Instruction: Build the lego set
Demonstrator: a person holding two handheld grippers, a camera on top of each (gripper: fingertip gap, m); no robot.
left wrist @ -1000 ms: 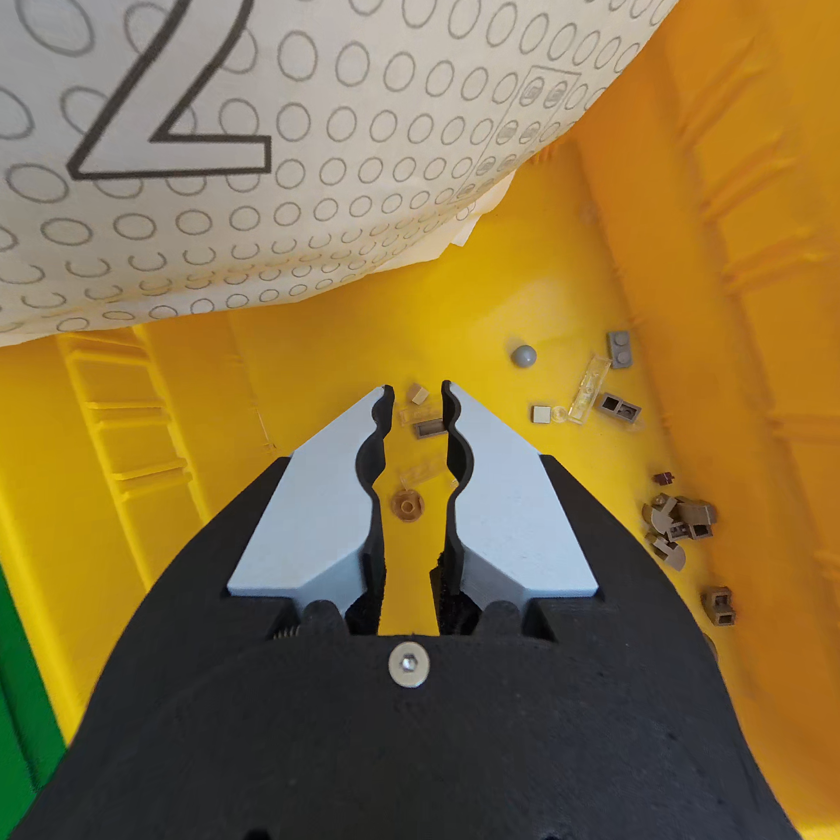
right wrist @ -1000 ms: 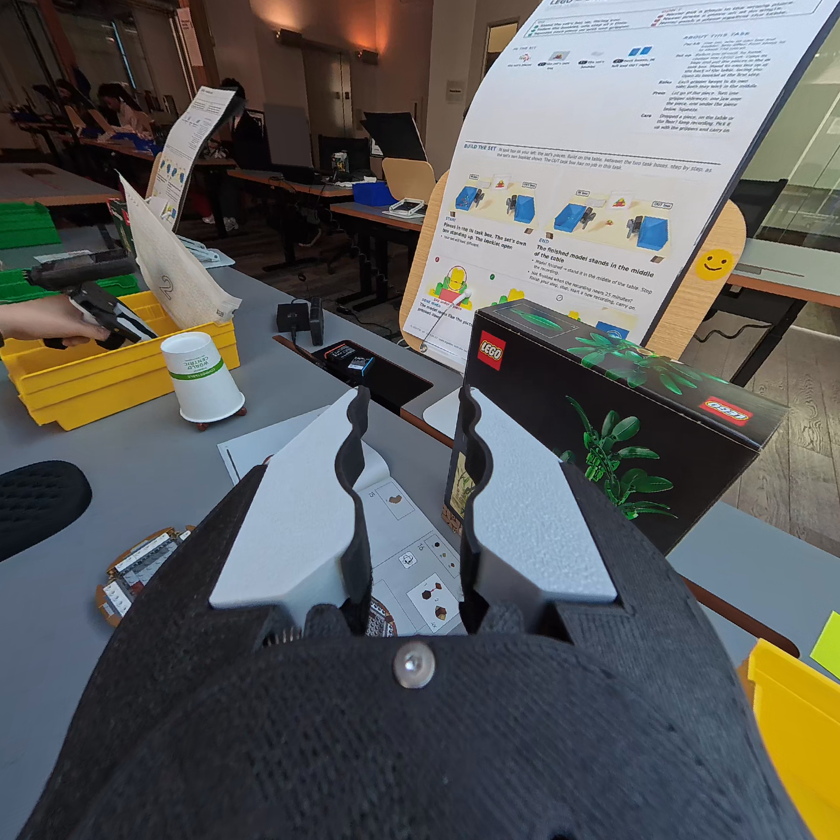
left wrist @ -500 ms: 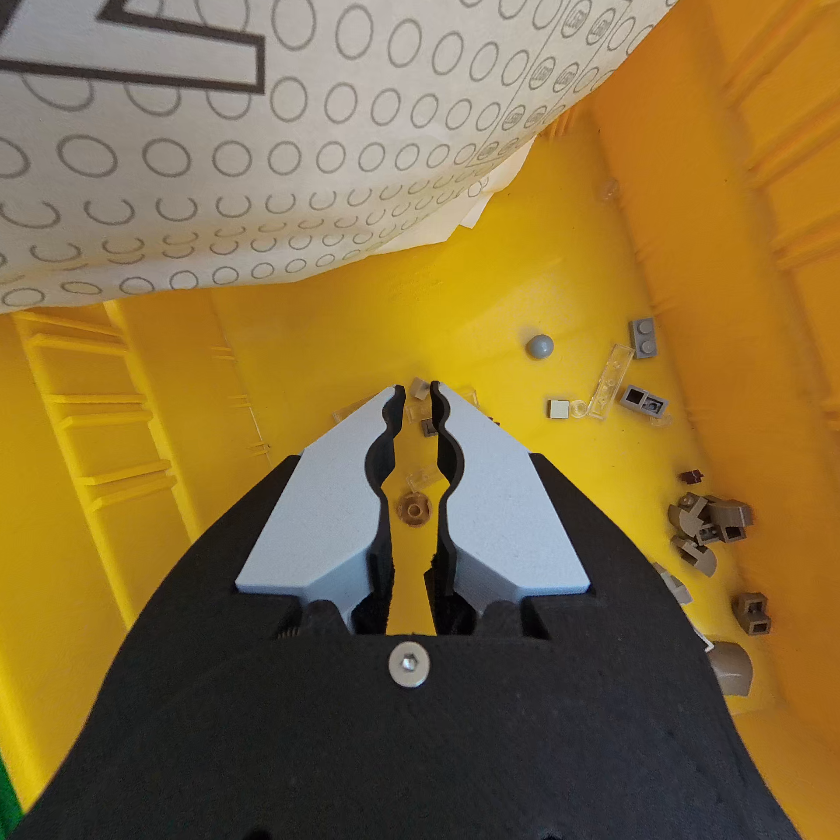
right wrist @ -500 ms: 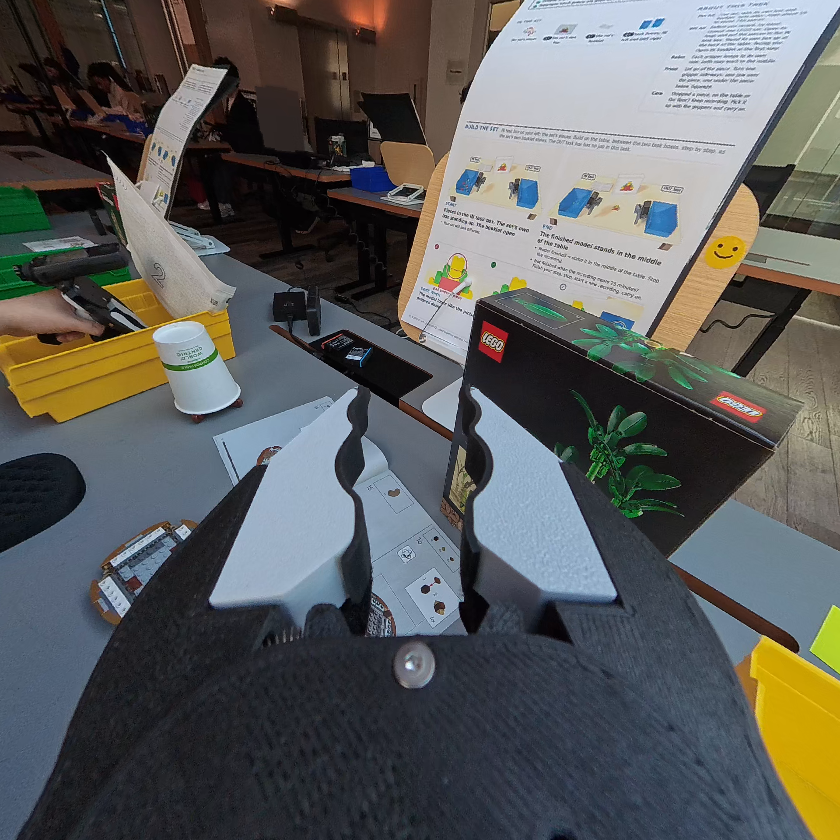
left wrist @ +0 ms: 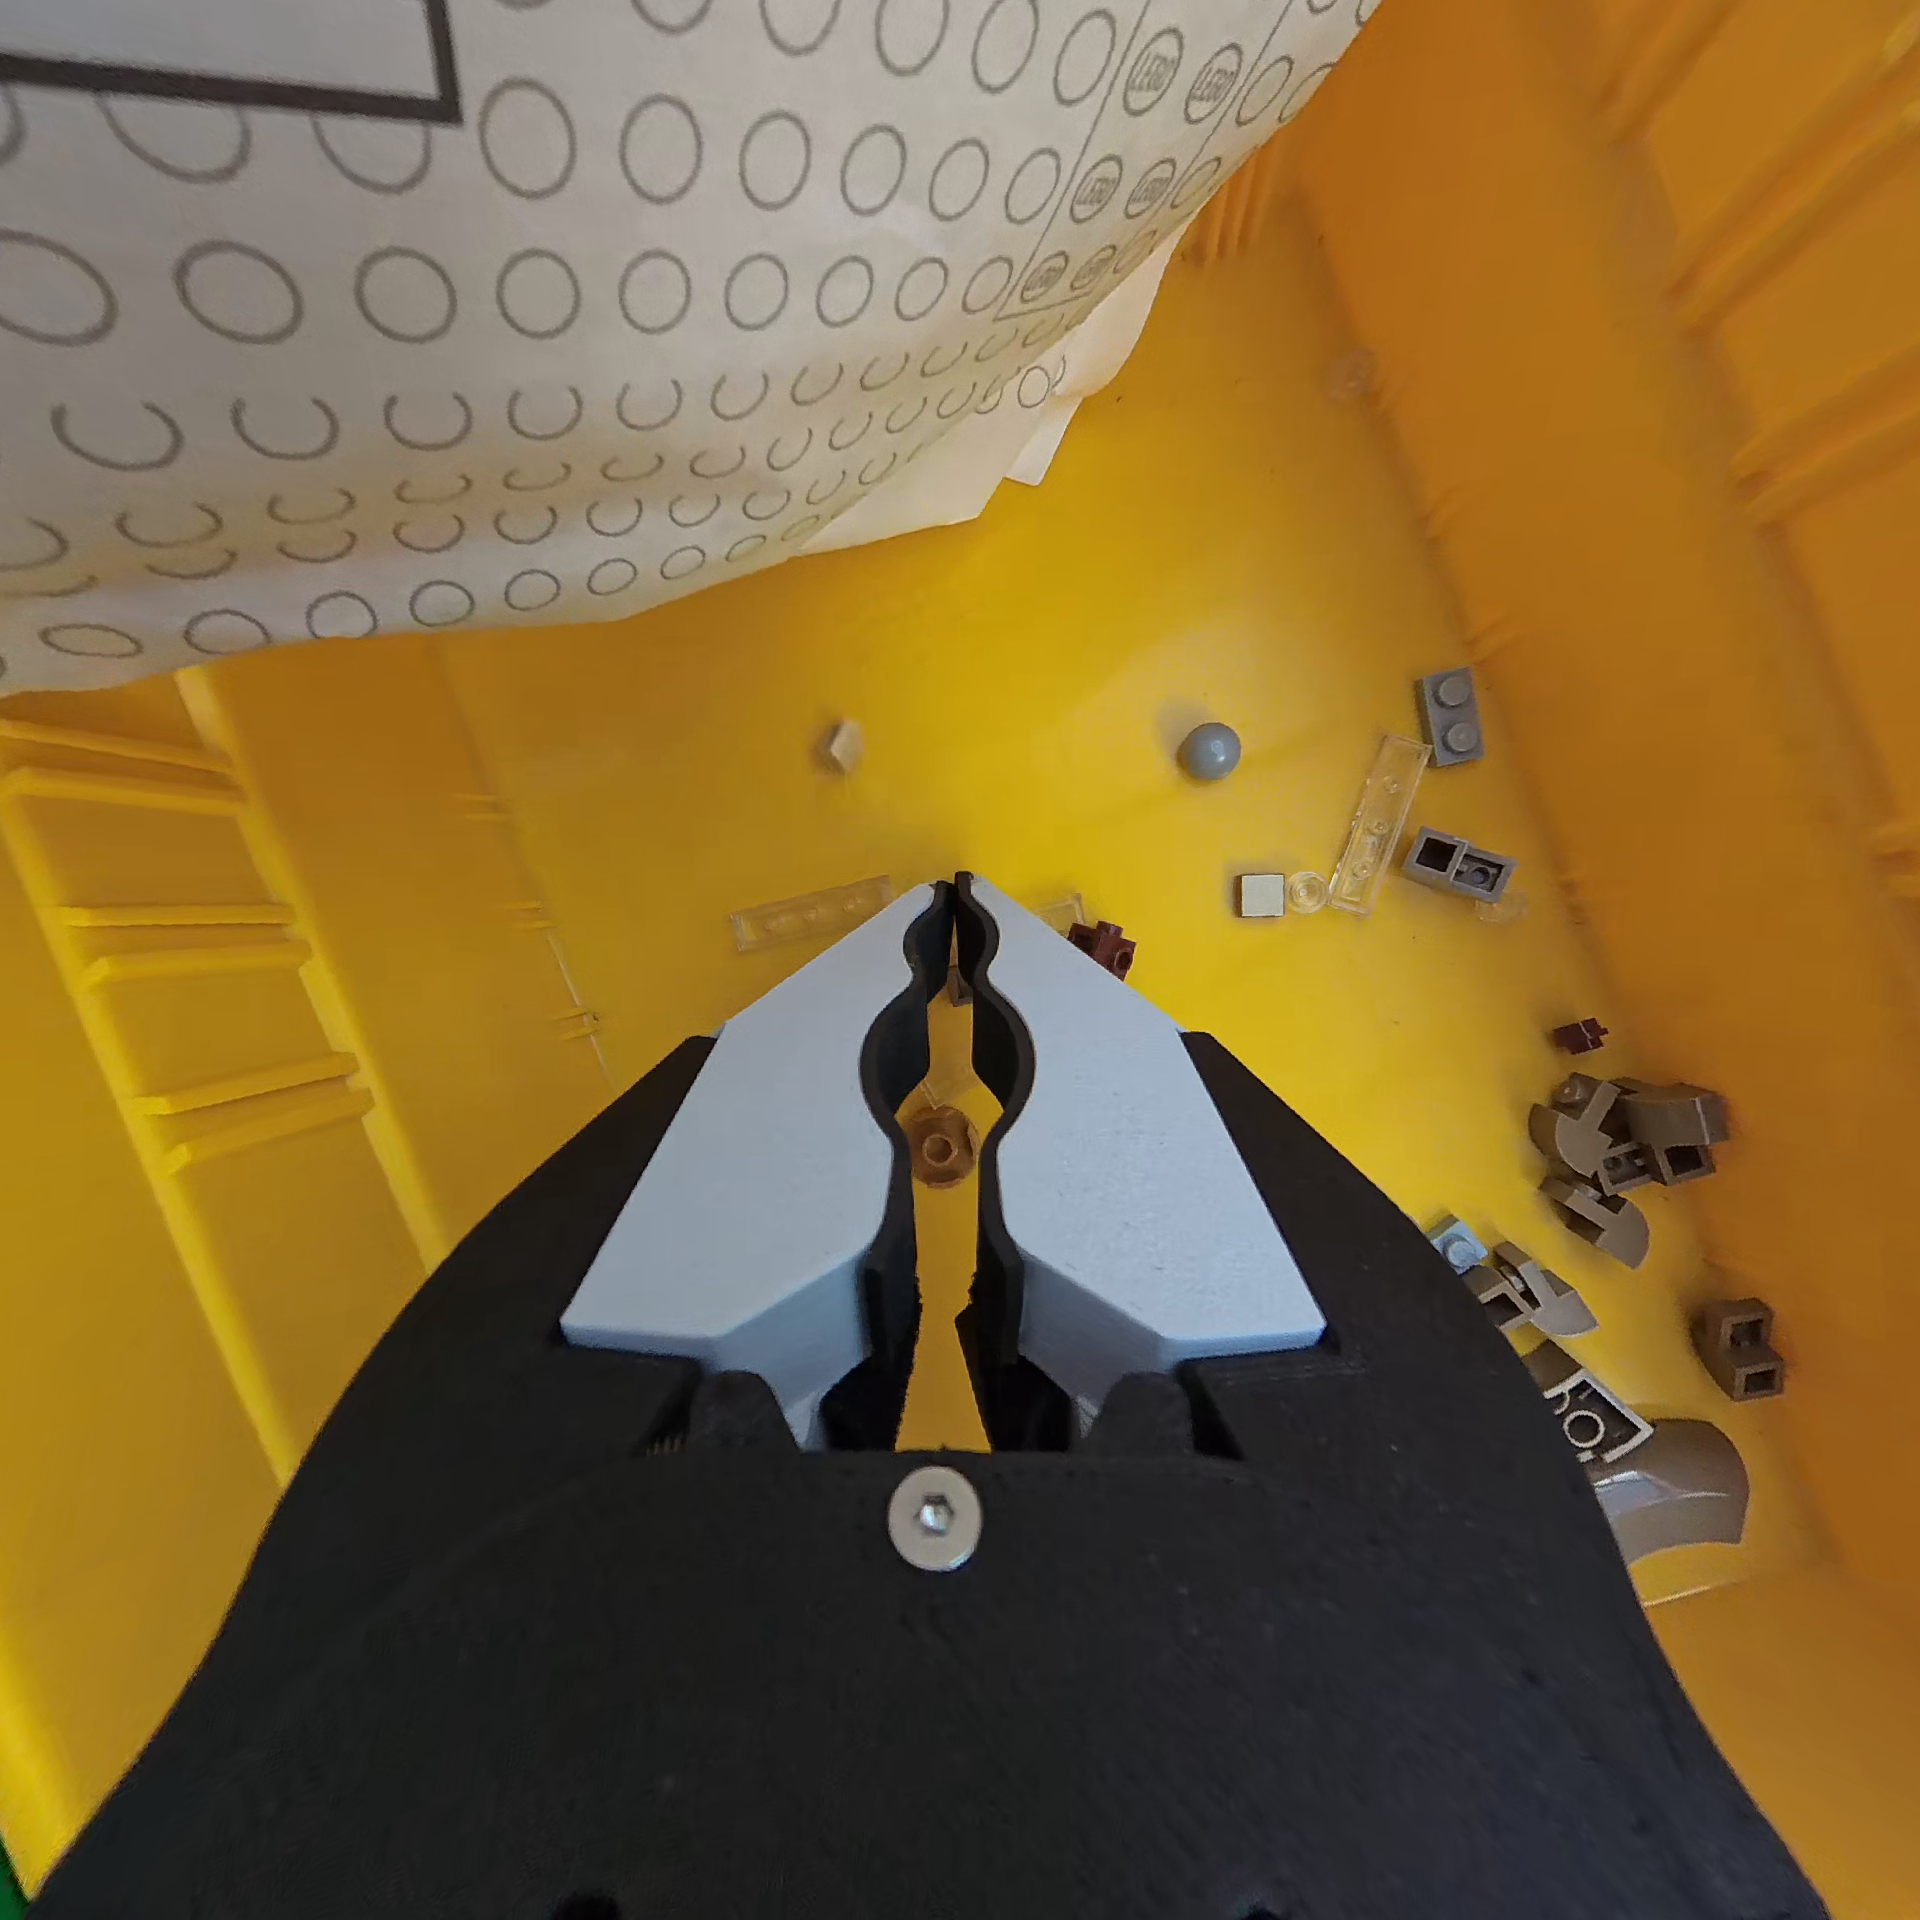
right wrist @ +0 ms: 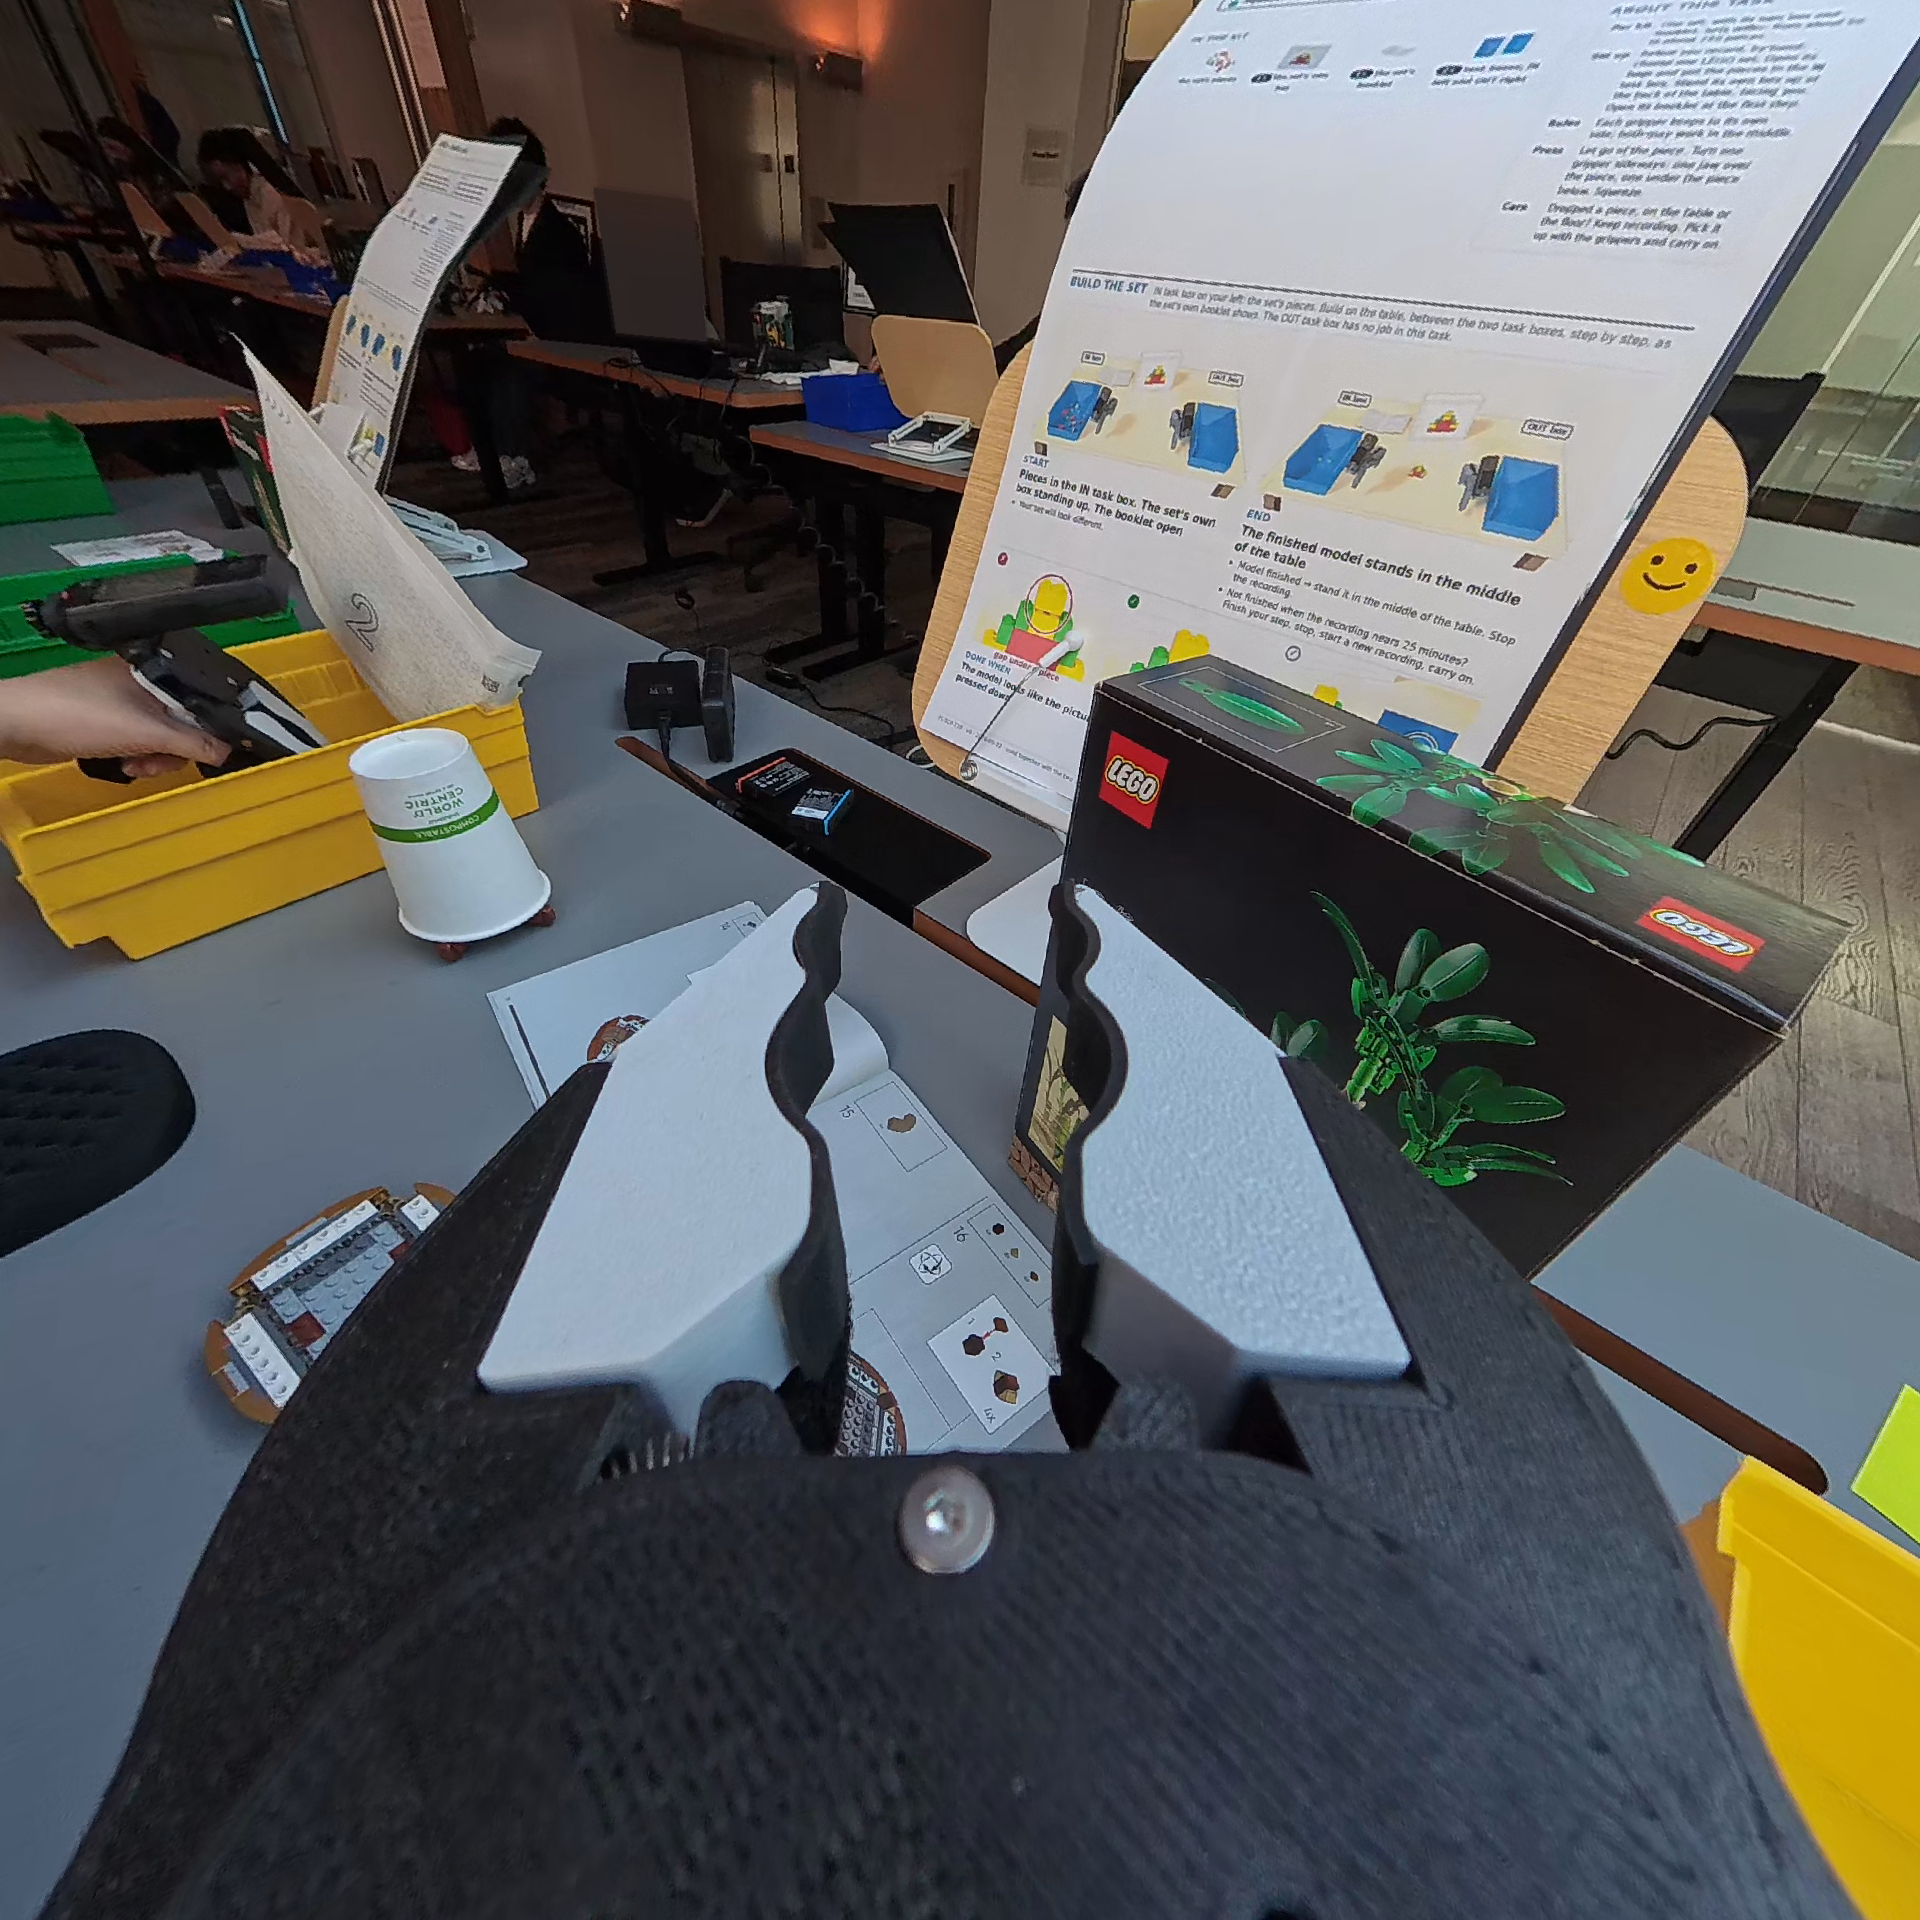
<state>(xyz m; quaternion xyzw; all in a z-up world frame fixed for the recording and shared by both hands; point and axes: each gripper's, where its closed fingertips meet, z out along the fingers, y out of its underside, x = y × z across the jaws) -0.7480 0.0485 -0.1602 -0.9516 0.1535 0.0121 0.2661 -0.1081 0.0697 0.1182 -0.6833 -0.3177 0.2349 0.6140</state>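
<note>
Both grippers are in view, each in a different state. The left gripper (left wrist: 955, 888) reaches down into the yellow bin (left wrist: 1558, 312), its tips pressed together with only a hairline between them; whether a small piece is pinched there cannot be told, since the tips hide that spot. Just beside the tips lie a clear flat plate (left wrist: 810, 912) on one side and a dark red piece (left wrist: 1108, 943) on the other; a tan round piece (left wrist: 940, 1145) shows on the bin floor through the gap farther back between the fingers; a grey dome (left wrist: 1208, 749), a small tan tile (left wrist: 840, 746) and a heap of grey-brown bricks (left wrist: 1621, 1153) lie farther out, the heap near the bin's right wall; a dotted paper bag (left wrist: 520, 312) leans over the bin's far end.

The right gripper (right wrist: 940, 914) hangs above the grey table (right wrist: 312, 1039) with its fingers well apart and nothing between them; beneath it lies the open instruction booklet (right wrist: 914, 1174), touching the black lego box (right wrist: 1455, 987) that stands just beyond; the half-built round model (right wrist: 312, 1288) sits on the table to the left; an upturned paper cup (right wrist: 447, 831) stands just beside the bin, where a hand (right wrist: 94, 717) holds the other gripper; a printed board (right wrist: 1403, 364) rises behind the box.
</note>
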